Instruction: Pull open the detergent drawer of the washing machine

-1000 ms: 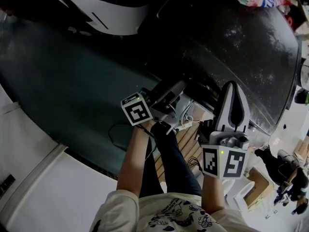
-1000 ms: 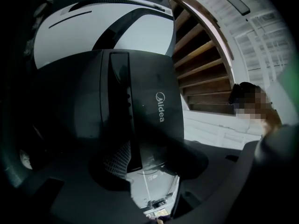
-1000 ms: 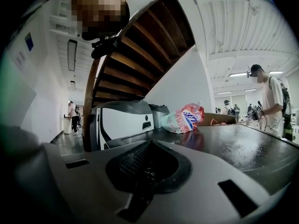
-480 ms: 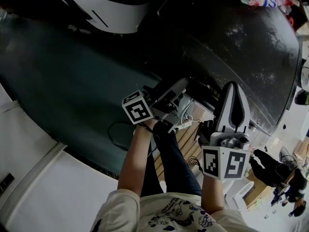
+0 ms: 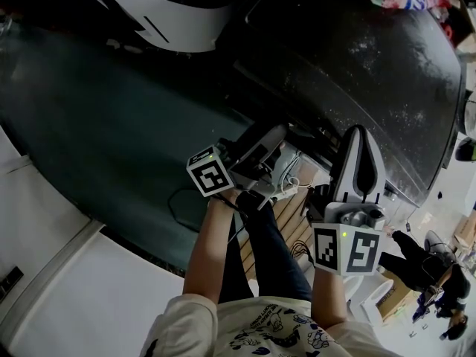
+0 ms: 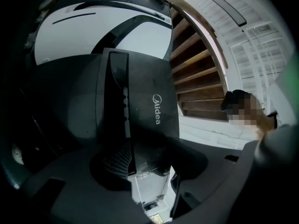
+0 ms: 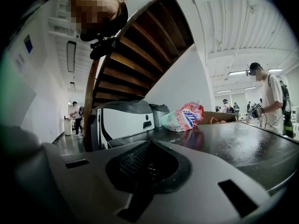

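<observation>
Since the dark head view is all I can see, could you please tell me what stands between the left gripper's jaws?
Observer: The left gripper view shows the lower end of the washing machine's dark Midea panel between the jaws of the left gripper. They stand wide apart and have just been closing a little. I see no clamp on it yet.
Operator: Thank you. Is the right gripper holding anything?
Observer: No. In the right gripper view, the right gripper has its jaws together with nothing between them.
</observation>
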### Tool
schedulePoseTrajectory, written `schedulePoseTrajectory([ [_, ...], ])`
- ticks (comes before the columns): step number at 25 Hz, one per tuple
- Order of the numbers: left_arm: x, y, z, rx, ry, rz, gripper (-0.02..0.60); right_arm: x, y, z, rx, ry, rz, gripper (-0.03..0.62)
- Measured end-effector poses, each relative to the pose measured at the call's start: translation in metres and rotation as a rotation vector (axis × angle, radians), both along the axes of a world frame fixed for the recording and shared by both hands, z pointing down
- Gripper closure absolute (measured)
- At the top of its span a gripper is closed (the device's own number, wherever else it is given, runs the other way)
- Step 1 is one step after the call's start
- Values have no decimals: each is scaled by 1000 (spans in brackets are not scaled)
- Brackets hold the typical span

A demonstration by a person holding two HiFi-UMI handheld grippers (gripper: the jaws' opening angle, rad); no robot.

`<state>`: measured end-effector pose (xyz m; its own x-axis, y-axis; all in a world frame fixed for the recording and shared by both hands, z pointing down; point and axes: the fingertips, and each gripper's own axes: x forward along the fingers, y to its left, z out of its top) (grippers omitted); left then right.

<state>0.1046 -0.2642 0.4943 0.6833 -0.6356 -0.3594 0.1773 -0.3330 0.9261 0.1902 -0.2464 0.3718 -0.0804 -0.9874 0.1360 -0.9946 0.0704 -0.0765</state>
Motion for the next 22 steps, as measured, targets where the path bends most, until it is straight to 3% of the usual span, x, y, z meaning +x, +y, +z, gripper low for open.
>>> schedulePoseTrajectory([
  [3, -5, 7, 2, -9, -11, 0, 341, -2, 3, 0, 0, -2, 1, 584],
  [6, -10, 16, 9, -23, -42, -6, 405, -5, 8, 0, 2, 0, 1, 585],
  [22, -47, 68, 5, -35, -12, -4, 371, -37, 46, -5, 8, 6, -8, 585],
])
